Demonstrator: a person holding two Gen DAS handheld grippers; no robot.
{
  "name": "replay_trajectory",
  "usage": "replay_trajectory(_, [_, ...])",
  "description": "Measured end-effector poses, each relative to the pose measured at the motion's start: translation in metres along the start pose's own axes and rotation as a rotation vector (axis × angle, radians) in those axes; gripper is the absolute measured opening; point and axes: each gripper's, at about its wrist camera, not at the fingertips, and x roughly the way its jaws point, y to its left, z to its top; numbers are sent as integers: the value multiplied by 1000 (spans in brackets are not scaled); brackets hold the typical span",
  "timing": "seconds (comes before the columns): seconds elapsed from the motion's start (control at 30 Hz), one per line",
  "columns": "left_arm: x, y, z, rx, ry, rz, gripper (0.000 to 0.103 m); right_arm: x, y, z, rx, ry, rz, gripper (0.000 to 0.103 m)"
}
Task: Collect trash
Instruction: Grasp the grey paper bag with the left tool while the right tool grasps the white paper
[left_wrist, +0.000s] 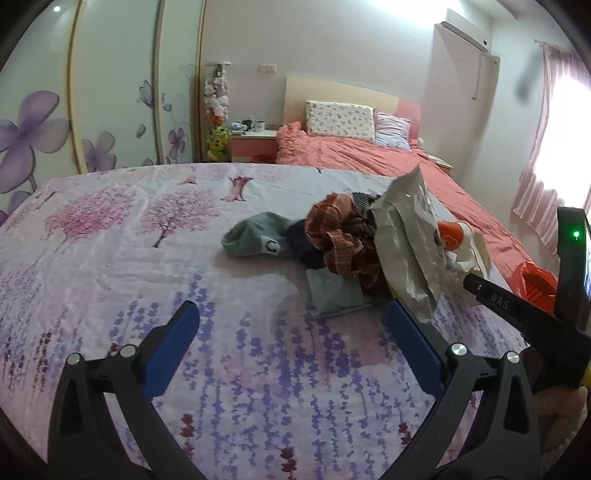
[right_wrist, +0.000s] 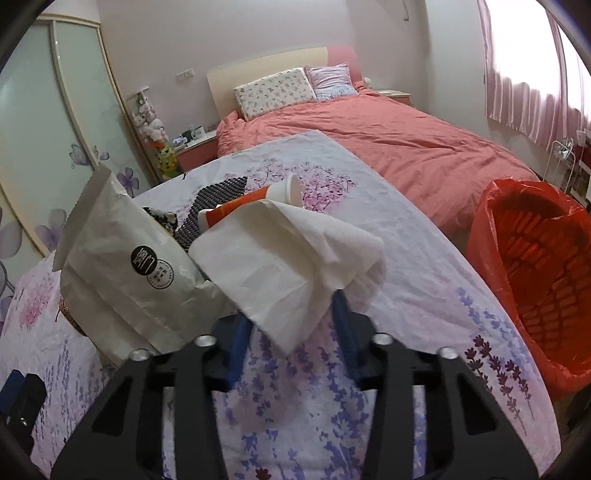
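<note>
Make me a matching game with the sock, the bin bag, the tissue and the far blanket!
Things:
1. sock
2. bin bag
3. tissue
4. far blanket

Colours:
A. white
B. coral pink
C. grey-green
D. orange-red

Pairs: 1-C, 2-D, 3-A, 4-B
</note>
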Motion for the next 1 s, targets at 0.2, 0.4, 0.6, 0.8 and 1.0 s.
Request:
replay_trajectory(0.2, [9,-13,0,10,29,-77,93,-4,-6,1,0,-26,-15,9])
replay_trajectory(0.4, [23,-36,-2,18,91,-167,78,-15,-22,3,31,-59,-10,6])
replay_trajectory(0.6, [47,-56,-1,21,153,-206,64,-22,-36,4,53,-63,-9,6])
replay_trajectory(0.8, [66,-72,3,27,183,-214,53,-18,-43,1,56,-55,-10,6])
replay_trajectory(1.0, [73,-82,9,37,179,-241,32,-17,-45,0,51,-46,0,6])
